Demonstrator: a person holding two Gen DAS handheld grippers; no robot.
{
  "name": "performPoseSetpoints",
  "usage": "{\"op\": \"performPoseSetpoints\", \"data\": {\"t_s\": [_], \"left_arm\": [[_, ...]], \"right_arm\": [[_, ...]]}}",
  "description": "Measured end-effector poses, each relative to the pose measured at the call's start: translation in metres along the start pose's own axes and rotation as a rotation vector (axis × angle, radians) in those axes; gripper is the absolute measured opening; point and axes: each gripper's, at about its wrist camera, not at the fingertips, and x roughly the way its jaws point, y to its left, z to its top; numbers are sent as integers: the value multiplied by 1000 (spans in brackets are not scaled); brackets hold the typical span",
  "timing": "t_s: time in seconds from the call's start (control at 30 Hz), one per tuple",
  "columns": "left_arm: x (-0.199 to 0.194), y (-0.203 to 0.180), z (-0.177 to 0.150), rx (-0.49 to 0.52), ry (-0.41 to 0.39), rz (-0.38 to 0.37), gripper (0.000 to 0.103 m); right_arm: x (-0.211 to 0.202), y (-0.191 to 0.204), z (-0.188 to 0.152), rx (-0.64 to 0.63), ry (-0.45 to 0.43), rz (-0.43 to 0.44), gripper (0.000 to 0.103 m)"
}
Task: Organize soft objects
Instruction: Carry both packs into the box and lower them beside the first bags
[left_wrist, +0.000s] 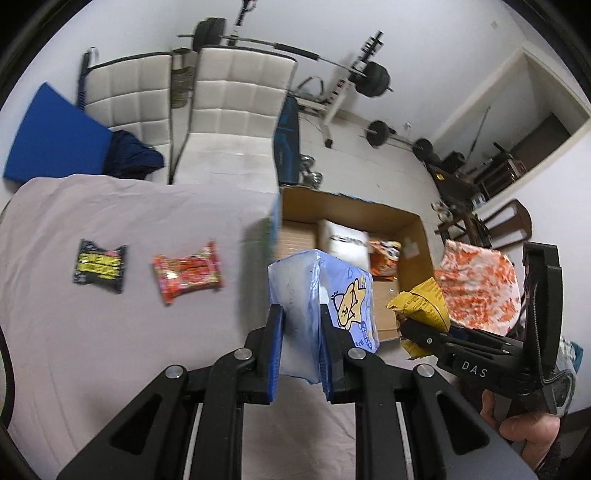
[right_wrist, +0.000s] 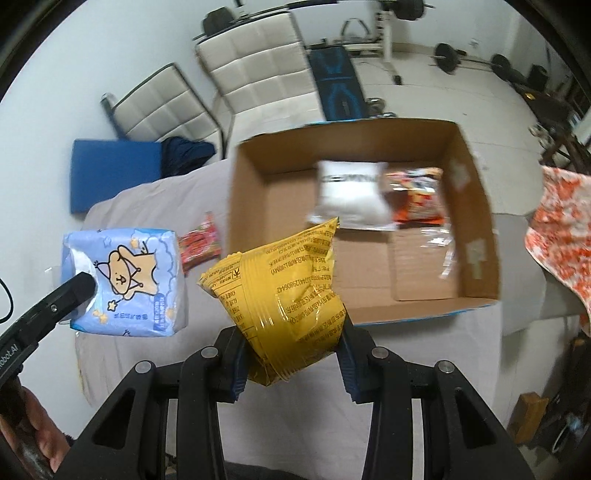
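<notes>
Both packs are mid-carry toward the cardboard box (right_wrist: 476, 236), left tongs (left_wrist: 301, 325) clamped on the blue tissue pack (left_wrist: 321, 291), right tongs (right_wrist: 291, 354) pinching the yellow snack bag (right_wrist: 284, 291), so next they need lowering inside and letting go.

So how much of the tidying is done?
Roughly halfway. A white packet and an orange packet already lie in the cardboard box. The left gripper holds a blue tissue pack, the right gripper a yellow bag. A black packet and a red packet remain.
</notes>
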Motion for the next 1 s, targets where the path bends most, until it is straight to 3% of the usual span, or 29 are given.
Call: {"op": "performPoseSetpoints", "data": {"t_s": [0.27, 0.5, 0.83, 1.0], "left_arm": [[59, -48, 26, -6, 53, -20, 15], [122, -58, 41, -55, 132, -36, 15], [213, -65, 31, -122, 277, -48, 15], [241, -65, 19, -99, 339, -6, 17]], "right_arm": [[23, -82, 21, 60, 18, -86, 42], [69, -135, 38, 102, 78, -147, 42], [137, -164, 53, 90, 179, -202, 42], [158, -166, 61, 75, 216, -227, 42]]}}
